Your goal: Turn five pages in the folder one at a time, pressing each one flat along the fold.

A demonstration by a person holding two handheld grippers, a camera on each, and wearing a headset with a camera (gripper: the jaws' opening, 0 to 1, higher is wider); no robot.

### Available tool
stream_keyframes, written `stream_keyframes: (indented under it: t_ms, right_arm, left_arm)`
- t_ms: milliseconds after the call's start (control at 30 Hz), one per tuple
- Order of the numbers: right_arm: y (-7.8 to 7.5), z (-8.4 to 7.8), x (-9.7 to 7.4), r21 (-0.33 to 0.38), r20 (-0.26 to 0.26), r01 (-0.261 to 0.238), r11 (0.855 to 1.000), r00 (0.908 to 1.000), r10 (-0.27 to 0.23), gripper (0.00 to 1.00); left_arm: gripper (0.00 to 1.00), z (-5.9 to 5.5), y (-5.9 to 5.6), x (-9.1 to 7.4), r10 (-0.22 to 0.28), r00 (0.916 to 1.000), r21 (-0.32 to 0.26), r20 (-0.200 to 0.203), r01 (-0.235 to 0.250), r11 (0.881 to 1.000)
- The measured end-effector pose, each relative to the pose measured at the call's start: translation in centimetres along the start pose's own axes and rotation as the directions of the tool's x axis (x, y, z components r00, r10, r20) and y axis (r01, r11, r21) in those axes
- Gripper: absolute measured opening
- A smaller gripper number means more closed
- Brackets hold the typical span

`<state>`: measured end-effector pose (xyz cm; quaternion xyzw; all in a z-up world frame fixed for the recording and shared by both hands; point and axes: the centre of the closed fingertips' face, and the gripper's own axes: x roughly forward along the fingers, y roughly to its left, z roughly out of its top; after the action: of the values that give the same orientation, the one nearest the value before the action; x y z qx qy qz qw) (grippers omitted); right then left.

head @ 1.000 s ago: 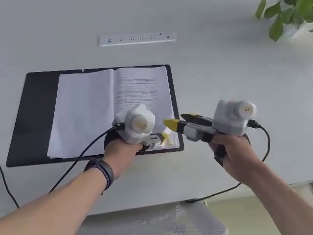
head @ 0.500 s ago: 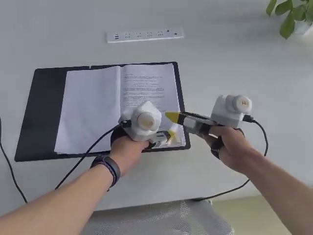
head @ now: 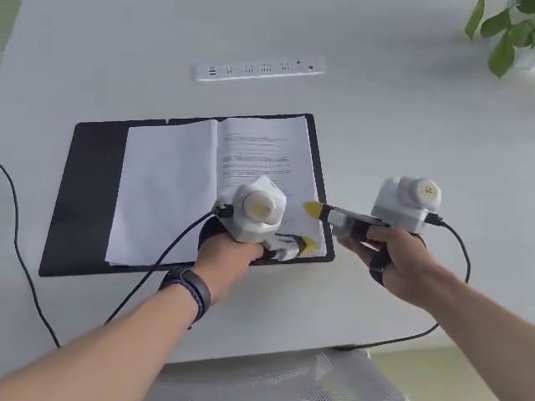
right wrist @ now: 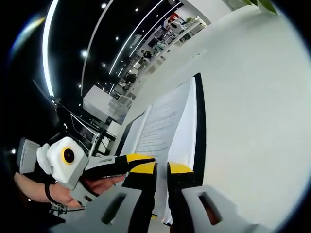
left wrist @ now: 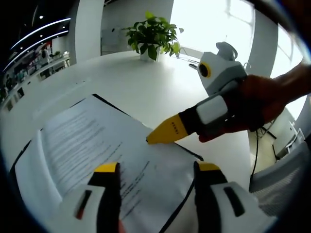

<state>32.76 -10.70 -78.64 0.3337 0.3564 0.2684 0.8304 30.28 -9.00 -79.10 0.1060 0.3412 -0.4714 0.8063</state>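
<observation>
The left gripper (left wrist: 158,167), a white tool with two yellow-tipped jaws, holds those jaws spread wide apart and empty, poised over the lower right corner of the white printed right-hand page (head: 267,154). The right gripper (right wrist: 160,167) has its jaws drawn almost together, its yellow tip at the page's outer edge just beside the left one; whether any paper lies between them cannot be told. The page lies flat in the open black folder (head: 84,192), facing a blank white left-hand sheet (head: 163,192), on the pale grey table (head: 401,109) near its front edge. A white power strip (head: 259,69) lies beyond the folder, and a green leafy plant (head: 501,33) stands at the far right. The sheet is likely thin, light and limp, apt to crease or tear if pinched hard, and the sheets beneath may cling to it. The best hold is probably the free outer edge or lower corner: a shallow pinch on one sheet alone, carried over in an arc, then smoothed beside the central fold
</observation>
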Motion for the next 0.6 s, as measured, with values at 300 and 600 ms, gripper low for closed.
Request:
stream_keyframes:
  t_ms: [300,600]
  right_arm:
    - [0.6,-0.3,0.1,0.012,-0.001,-0.006,1.000,1.0000,0.006,0.00]
    - [1.5,0.6,-0.2,0.029,0.016,-0.022,0.999,0.9996,0.021,0.00]
  left_arm:
    - [0.68,0.4,1.6,-2.2,0.050,0.9987,-0.005,0.012,-0.050,0.999]
    - [0.69,0.4,4.6,-5.7,0.109,0.9933,-0.036,0.037,-0.108,0.994]
